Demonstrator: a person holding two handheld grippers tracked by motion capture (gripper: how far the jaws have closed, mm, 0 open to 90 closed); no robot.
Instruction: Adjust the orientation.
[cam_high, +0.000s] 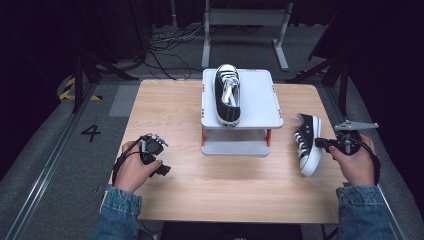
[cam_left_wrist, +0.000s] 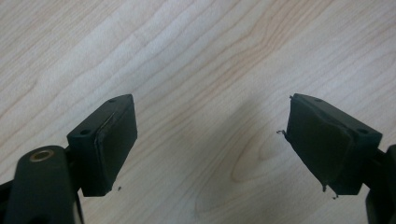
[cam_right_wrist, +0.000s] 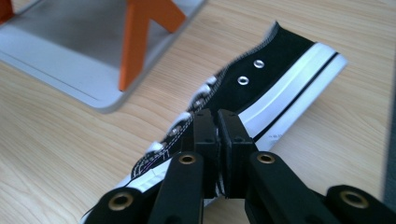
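Shoe (cam_high: 307, 145), black with a white sole, lies tilted on its side on the bench (cam_high: 225, 185), right of the stand (cam_high: 240, 145) and just clear of it. Right tool (cam_right_wrist: 218, 135) is clamped on the shoe's upper edge beside the eyelets, jaws nearly together. Left tool (cam_left_wrist: 210, 140) rests left of the stand, well apart from it, jaws spread wide over bare wood, nothing between them. Second shoe (cam_high: 227, 95) sits upright on the stand's top shelf.
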